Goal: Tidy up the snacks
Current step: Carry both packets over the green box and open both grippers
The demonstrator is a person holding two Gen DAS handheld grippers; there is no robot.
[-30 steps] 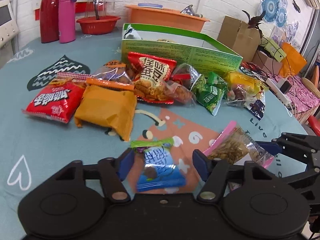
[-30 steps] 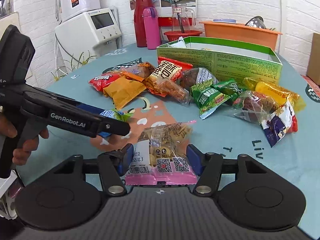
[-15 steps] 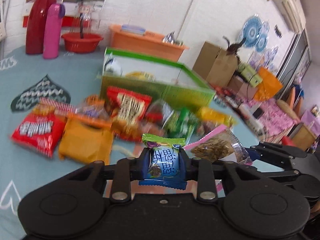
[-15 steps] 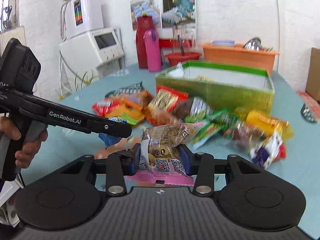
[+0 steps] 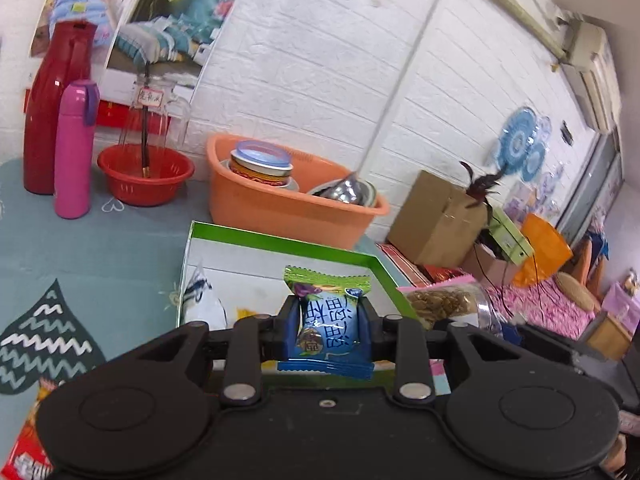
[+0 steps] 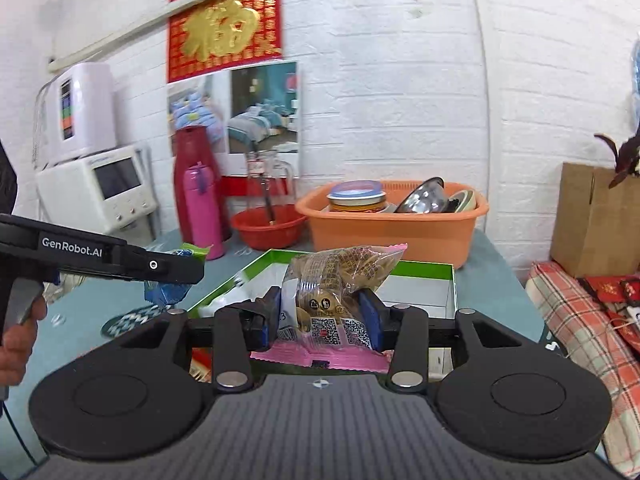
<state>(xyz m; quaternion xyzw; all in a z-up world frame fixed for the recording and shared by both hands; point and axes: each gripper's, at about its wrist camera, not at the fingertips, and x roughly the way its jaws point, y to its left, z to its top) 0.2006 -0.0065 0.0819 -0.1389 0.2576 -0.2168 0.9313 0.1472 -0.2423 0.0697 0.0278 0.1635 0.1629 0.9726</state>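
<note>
My left gripper [image 5: 328,314] is shut on a blue and green snack packet [image 5: 326,330] and holds it in the air over the near wall of the green cardboard box [image 5: 280,242]. The box holds a white packet [image 5: 200,300] at its left end. My right gripper [image 6: 320,308] is shut on a clear bag of brown snacks with a pink edge [image 6: 336,292], raised in front of the same green box [image 6: 450,284]. In the left wrist view that bag [image 5: 440,302] shows at the right. In the right wrist view the left gripper [image 6: 176,268] reaches in from the left.
Behind the box stand an orange basin of dishes [image 5: 288,204], a red bowl [image 5: 144,178], a pink flask [image 5: 74,148] and a red jug [image 5: 52,108]. A red snack bag [image 5: 28,456] lies at the lower left. A cardboard box [image 5: 436,220] sits right; white appliances [image 6: 100,192] left.
Both grippers closed on their packets, lifted them off the table and carried them up toward the green box. The heap of snacks has dropped out of sight below both cameras.
</note>
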